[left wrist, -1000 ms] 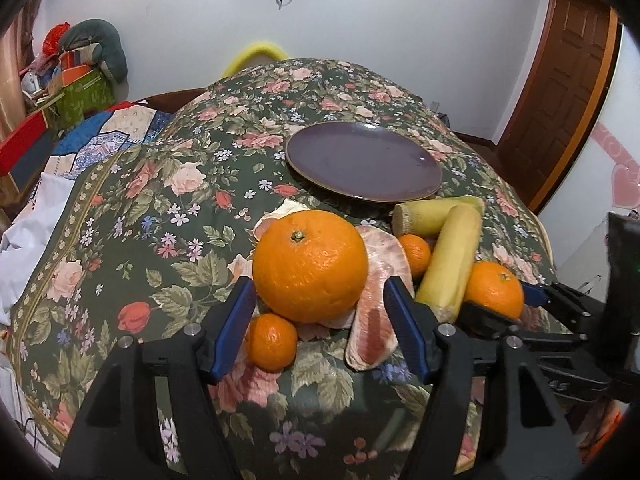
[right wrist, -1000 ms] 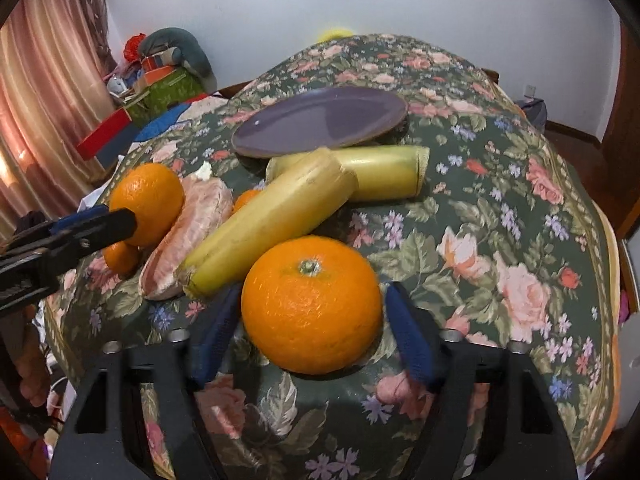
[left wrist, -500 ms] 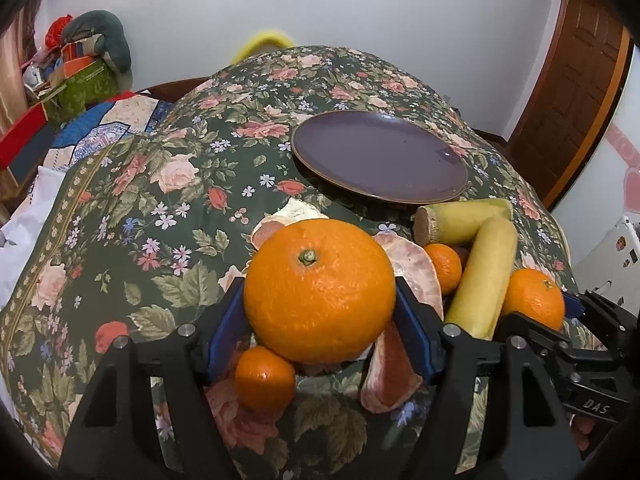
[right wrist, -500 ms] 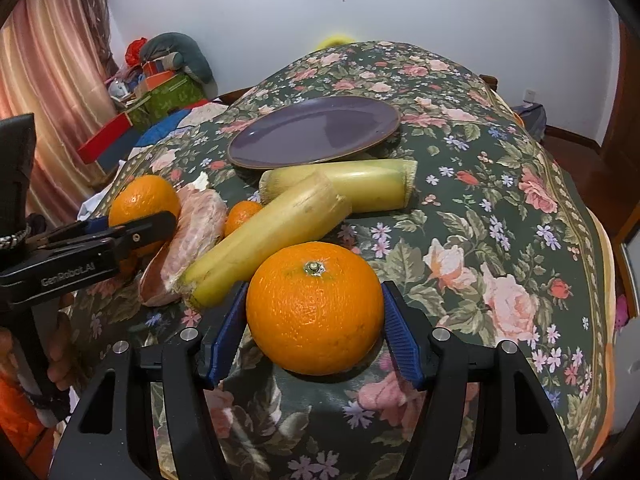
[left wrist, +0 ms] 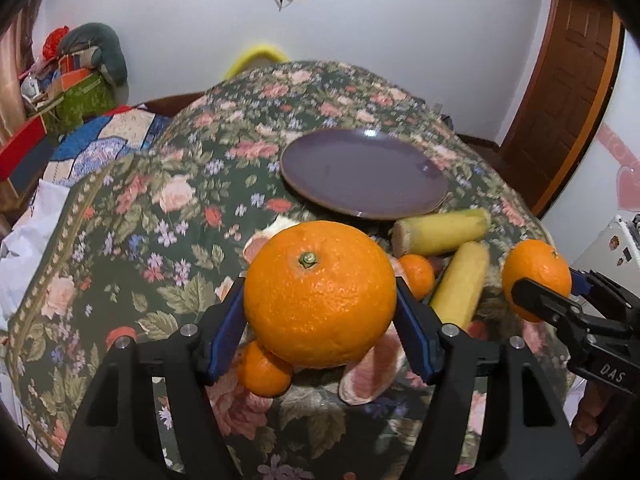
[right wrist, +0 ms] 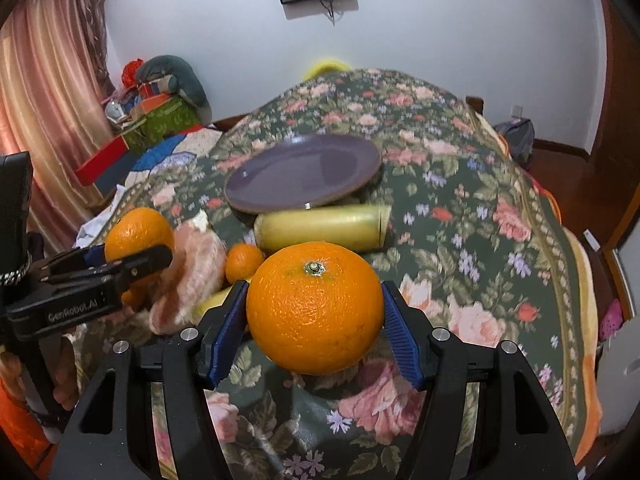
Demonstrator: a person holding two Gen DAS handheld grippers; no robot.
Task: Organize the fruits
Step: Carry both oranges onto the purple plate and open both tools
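Both grippers' fingers pinch an orange each: left gripper (left wrist: 320, 320) w/ left orange (left wrist: 320, 294), right gripper (right wrist: 314, 328) w/ right orange (right wrist: 315, 307), seemingly lifted

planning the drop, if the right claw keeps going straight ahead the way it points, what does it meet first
Probably the pale yellow cylinder lying just ahead of the right claw and its big orange, then the purple plate; depth is unclear.

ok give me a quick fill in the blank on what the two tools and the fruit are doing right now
1. Each tool, left tool and right tool, is shut on a large ____.
2. The purple plate holds ____ fruit.
3. The two yellow pieces lie ____ the plate and the right tool.
4. The cloth on the table has a ____ pattern.

Missing words: orange; no; between; floral
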